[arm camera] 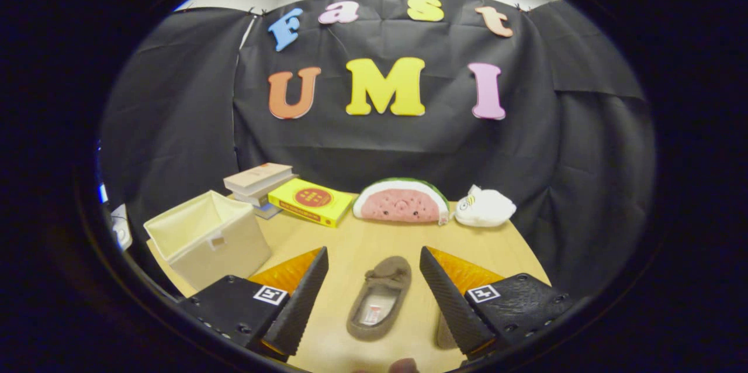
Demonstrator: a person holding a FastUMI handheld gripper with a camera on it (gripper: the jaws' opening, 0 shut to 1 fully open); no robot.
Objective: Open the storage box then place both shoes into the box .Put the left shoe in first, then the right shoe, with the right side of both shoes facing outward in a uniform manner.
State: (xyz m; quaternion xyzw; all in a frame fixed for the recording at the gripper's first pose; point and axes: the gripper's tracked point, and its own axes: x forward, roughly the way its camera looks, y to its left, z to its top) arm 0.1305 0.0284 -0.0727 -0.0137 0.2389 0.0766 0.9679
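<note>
A grey-brown slipper (380,298) lies flat on the wooden table (374,238), its toe with a small bow pointing away from me. It sits between my fingers, touching neither. My gripper (374,265) stands open above the table with nothing in it. A sliver of a second grey-brown shoe (444,335) peeks out from under the right finger (453,303); most of it is hidden. The cream fabric storage box (204,235) stands open-topped beyond the left finger (301,297), its inside looking bare.
Along the back of the table stand stacked books (257,183), a yellow book (311,201), a watermelon-slice plush (402,201) and a white plush (485,207). Black cloth walls close in the table behind and on both sides.
</note>
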